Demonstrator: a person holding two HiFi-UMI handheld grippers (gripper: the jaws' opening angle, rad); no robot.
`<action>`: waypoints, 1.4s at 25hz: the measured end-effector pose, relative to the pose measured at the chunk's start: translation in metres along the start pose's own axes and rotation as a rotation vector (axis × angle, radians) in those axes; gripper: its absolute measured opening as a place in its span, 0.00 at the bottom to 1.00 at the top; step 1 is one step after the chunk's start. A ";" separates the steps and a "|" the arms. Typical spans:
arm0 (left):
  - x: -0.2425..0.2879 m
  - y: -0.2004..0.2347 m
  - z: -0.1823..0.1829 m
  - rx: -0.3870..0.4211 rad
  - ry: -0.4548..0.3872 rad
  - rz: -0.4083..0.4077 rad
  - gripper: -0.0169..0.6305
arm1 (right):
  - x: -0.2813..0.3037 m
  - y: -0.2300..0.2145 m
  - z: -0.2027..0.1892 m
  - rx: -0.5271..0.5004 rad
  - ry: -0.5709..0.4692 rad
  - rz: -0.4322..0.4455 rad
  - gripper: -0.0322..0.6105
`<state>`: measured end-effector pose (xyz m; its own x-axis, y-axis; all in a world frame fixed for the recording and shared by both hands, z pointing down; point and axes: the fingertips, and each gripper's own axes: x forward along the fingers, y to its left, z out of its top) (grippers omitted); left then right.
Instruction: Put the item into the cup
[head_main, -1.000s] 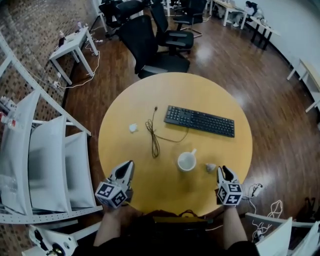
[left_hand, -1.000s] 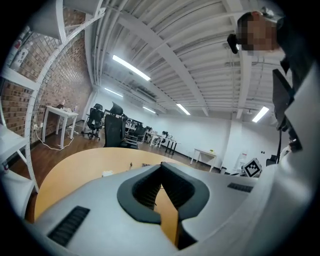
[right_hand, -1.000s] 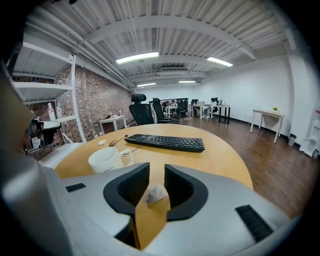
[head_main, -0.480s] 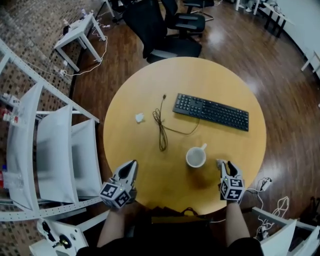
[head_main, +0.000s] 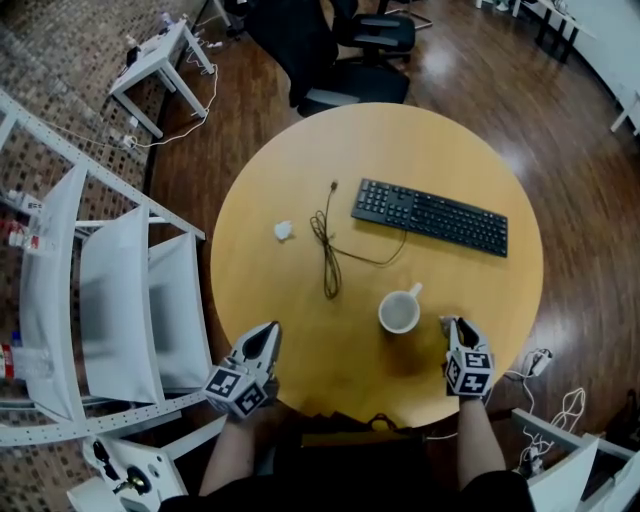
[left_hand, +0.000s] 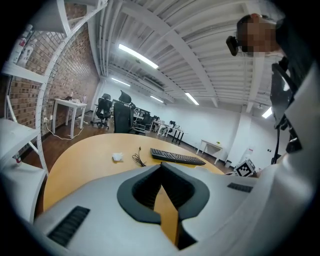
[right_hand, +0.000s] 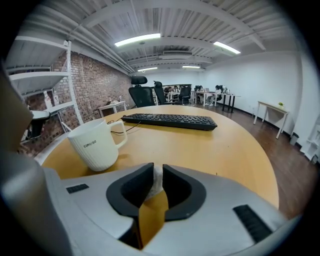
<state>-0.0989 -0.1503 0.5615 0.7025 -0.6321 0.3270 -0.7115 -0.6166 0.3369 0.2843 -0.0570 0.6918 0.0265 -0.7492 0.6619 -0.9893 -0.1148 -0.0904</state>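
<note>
The left gripper (head_main: 266, 332) hangs at the near-left edge of the round wooden surface (head_main: 250, 290), its fingers (left_hand: 136, 191) pressed together with nothing between them. Farther in lie a crumpled white scrap (head_main: 283, 231), a looped black cable (head_main: 328, 255) and a keyboard (head_main: 430, 217). The white cup (head_main: 399, 313) stands upright. Just right of it, the right gripper (head_main: 453, 323) has just been closing its fingers on the item (right_hand: 156, 181), a small whitish wad, probably paper, now pinched between them.
</note>
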 end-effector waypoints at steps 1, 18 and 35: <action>0.000 0.001 0.000 -0.001 0.001 0.001 0.01 | 0.000 0.000 0.000 -0.001 0.003 -0.004 0.11; -0.002 0.003 0.014 -0.005 -0.087 -0.029 0.01 | -0.039 -0.004 0.056 -0.053 -0.125 -0.030 0.04; -0.040 -0.003 0.051 0.063 -0.226 -0.031 0.01 | -0.091 0.049 0.126 -0.156 -0.316 0.032 0.04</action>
<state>-0.1254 -0.1473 0.5024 0.7085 -0.6972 0.1094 -0.6942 -0.6606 0.2856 0.2516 -0.0773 0.5334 0.0147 -0.9182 0.3958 -0.9997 -0.0059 0.0234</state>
